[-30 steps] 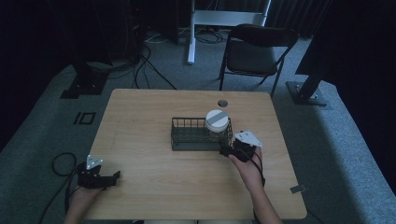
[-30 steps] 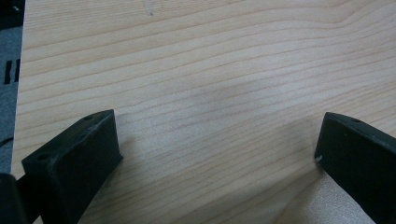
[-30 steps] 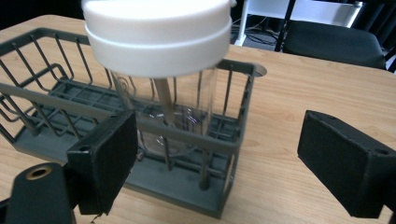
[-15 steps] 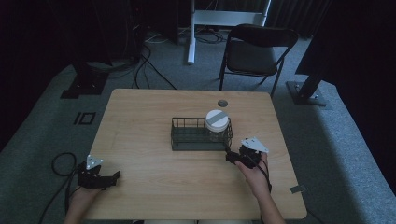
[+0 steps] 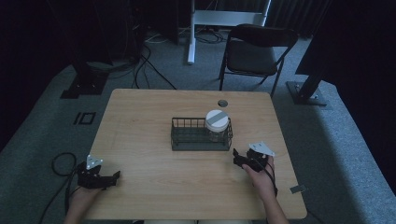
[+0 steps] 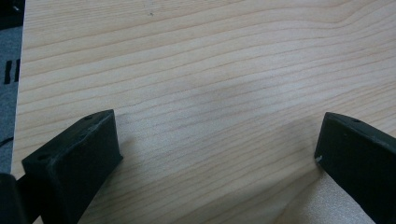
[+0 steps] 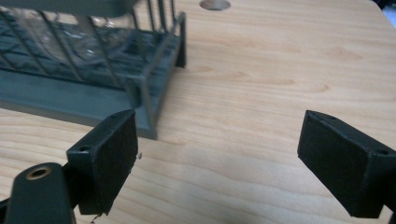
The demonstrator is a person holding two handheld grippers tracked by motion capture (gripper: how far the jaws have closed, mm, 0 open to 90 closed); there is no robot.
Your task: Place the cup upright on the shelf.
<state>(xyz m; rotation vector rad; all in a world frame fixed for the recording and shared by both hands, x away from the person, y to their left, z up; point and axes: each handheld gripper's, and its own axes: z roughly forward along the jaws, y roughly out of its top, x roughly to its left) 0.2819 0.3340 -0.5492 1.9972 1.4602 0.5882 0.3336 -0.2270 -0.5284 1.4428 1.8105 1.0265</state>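
A white-lidded clear jar [image 5: 217, 125] is being held in the dark wire basket [image 5: 201, 141] on the table [image 5: 154, 116]. Both tools, right [image 5: 239, 157] and left [image 6: 215, 154], are being kept spread, empty. The basket's corner is possibly being risked by the right tool.

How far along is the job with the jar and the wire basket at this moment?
Done, it seems: the white-lidded jar stands upright in the right end of the wire basket on the table. In hand: nothing; the right tool sits open on the tabletop just off the basket's right corner, and the left tool rests open near the left edge. No remaining step is visible.
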